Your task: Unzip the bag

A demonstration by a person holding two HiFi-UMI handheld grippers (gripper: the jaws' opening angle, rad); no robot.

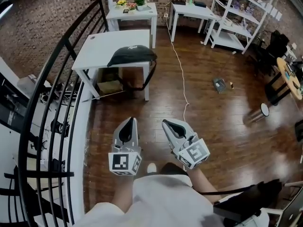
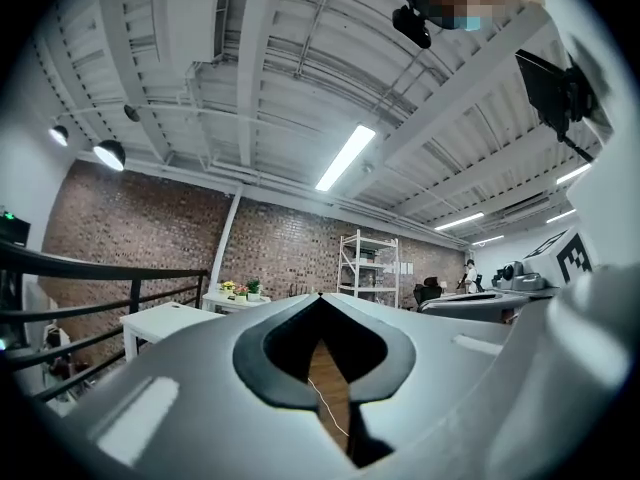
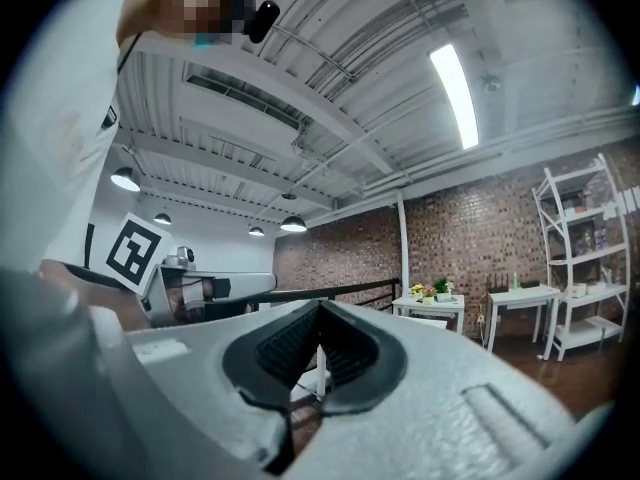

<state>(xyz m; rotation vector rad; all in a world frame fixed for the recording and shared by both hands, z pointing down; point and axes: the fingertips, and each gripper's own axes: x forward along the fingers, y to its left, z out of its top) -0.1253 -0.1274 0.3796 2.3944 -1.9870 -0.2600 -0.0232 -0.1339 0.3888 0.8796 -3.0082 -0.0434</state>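
Closed left gripper and right gripper sit far from bag, details indistinct.

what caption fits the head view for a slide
Left gripper and right gripper, both shut and empty, held over the wood floor, short of the dark bag on the white table.

The bag was dark, almost black, and soft, and lay flat on the white table, slumped into a low dome. It covered that table's near right corner, its long side running along the table's near edge and its right end reaching the corner. A small pale mark showed on its top. Its dark strap hung off the table's right end in a loop below the tabletop. Its zip was too small to make out.
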